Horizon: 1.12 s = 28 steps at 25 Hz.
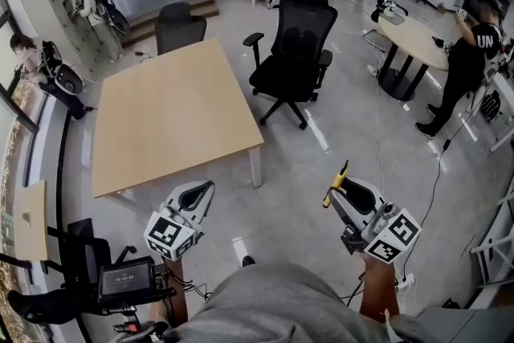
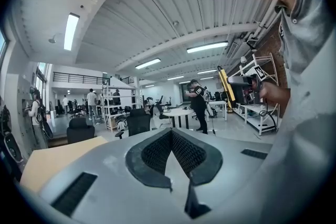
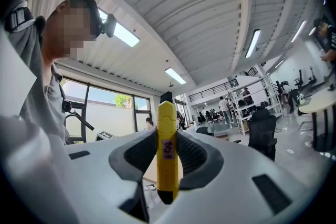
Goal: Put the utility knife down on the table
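While the person stood facing a wooden table [image 1: 173,112], both grippers hung low over the grey floor [image 1: 281,197], short of the tabletop. At the left, the left gripper [image 1: 206,187] pointed toward the table's near edge, and its own view showed its 2 ribbed pads [image 2: 156,153] meeting at the tips with nothing between them. Past the table's right corner stood a black office chair [image 1: 295,52]. Further right, the right gripper [image 1: 337,197] was clamped on the yellow utility knife [image 1: 336,181], which stuck up out of the jaws above the floor, well apart from the table. In the right gripper view the utility knife [image 3: 167,149] ran upright between the jaws, a small label on its side. At the far right a person in black [image 1: 470,60] leaned over a round table [image 1: 414,40].
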Each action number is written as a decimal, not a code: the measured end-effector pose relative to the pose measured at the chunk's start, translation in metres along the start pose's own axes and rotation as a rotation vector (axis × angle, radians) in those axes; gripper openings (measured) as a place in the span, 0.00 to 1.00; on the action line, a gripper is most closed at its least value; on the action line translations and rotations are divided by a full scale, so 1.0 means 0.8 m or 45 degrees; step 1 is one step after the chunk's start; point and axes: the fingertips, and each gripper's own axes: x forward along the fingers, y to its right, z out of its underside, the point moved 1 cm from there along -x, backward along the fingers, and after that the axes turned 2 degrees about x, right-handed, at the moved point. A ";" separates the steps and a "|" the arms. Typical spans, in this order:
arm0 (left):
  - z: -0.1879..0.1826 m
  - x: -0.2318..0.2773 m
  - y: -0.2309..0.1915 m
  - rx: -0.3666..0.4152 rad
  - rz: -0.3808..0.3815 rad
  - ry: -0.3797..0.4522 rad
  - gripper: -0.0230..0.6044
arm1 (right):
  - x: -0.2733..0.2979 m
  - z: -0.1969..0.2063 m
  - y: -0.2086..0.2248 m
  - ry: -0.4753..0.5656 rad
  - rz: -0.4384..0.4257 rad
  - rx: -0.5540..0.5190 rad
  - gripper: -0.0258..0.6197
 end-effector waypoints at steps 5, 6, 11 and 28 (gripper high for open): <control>0.002 0.013 -0.049 0.000 0.022 0.032 0.04 | 0.043 -0.001 0.008 -0.008 0.035 -0.018 0.22; 0.005 0.016 -0.058 -0.005 0.026 0.037 0.04 | 0.051 -0.001 0.010 -0.009 0.040 -0.021 0.22; 0.015 0.032 -0.087 -0.019 0.045 0.041 0.04 | 0.084 0.000 0.016 -0.003 0.049 -0.018 0.22; -0.057 0.210 -0.030 0.065 -0.102 -0.002 0.04 | 0.026 -0.059 0.216 0.031 -0.129 0.048 0.22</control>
